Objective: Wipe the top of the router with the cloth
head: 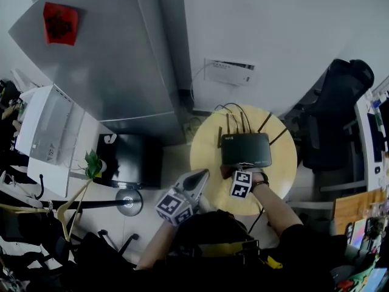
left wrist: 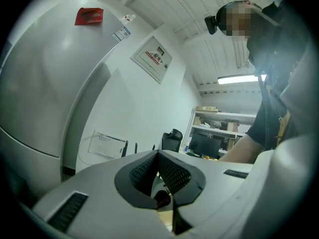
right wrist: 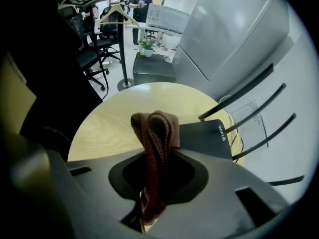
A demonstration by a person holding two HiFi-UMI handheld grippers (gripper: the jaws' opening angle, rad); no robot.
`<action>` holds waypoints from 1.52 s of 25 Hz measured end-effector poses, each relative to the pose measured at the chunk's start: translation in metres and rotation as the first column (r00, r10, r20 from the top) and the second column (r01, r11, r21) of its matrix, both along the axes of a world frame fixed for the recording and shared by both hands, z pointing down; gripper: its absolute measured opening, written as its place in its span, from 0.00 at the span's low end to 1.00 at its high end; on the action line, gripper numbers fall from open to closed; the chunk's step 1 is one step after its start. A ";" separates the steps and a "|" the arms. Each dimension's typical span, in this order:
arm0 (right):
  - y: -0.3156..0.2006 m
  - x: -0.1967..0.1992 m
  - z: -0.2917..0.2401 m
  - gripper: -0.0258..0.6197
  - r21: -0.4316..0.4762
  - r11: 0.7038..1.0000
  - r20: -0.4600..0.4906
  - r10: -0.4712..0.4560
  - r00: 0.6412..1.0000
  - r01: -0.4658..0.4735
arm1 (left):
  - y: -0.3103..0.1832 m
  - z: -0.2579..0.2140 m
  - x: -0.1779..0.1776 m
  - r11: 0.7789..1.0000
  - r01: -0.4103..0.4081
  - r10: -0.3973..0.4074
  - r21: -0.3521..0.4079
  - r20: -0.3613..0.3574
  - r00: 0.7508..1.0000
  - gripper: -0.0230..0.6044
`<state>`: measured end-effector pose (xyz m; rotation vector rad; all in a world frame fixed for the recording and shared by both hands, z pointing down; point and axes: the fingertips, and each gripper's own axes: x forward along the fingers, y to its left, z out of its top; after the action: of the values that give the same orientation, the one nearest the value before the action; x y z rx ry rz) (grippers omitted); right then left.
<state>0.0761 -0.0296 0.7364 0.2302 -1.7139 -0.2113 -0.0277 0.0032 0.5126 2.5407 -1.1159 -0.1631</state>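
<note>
A black router [head: 245, 149] with several antennas lies on the round wooden table [head: 206, 157]. In the right gripper view its dark top [right wrist: 204, 139] shows just beyond the jaws, antennas rising to the right. My right gripper [head: 238, 170] is at the router's near edge, shut on a folded brown cloth [right wrist: 155, 148] that sticks up between the jaws. My left gripper [head: 196, 180] hovers at the table's near left edge, tilted upward; its jaws meet with nothing between them [left wrist: 158, 176].
A grey refrigerator [head: 109, 53] stands behind the table at left, with a black cabinet [head: 129, 160] and a coat stand base [head: 129, 201] beside it. A black office chair [head: 334, 114] is to the right. Cables [head: 234, 109] run from the router's back.
</note>
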 end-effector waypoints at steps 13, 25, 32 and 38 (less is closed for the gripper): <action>-0.100 0.036 -0.055 0.14 0.186 0.983 0.119 -0.013 0.993 -0.009 | -0.027 -0.004 0.048 0.997 0.068 -0.068 0.029 0.012 0.998 0.02; -0.180 0.051 -0.019 0.14 0.286 0.957 -0.063 -0.030 0.998 0.047 | -0.029 -0.024 0.048 0.985 0.155 -0.161 0.072 0.074 0.984 0.02; -0.170 0.049 0.001 0.14 0.262 0.960 -0.109 -0.075 0.991 0.102 | -0.015 -0.010 0.049 0.985 0.171 -0.172 0.022 0.072 0.982 0.02; -0.145 0.055 0.000 0.14 0.157 0.984 -0.112 -0.063 0.992 0.080 | -0.017 -0.011 0.053 0.989 0.143 -0.144 0.025 0.055 0.988 0.02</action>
<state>0.1306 -0.1749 0.7368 0.2721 -1.6013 -0.4102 0.0250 -0.0141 0.5021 2.4975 -1.3270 -0.1406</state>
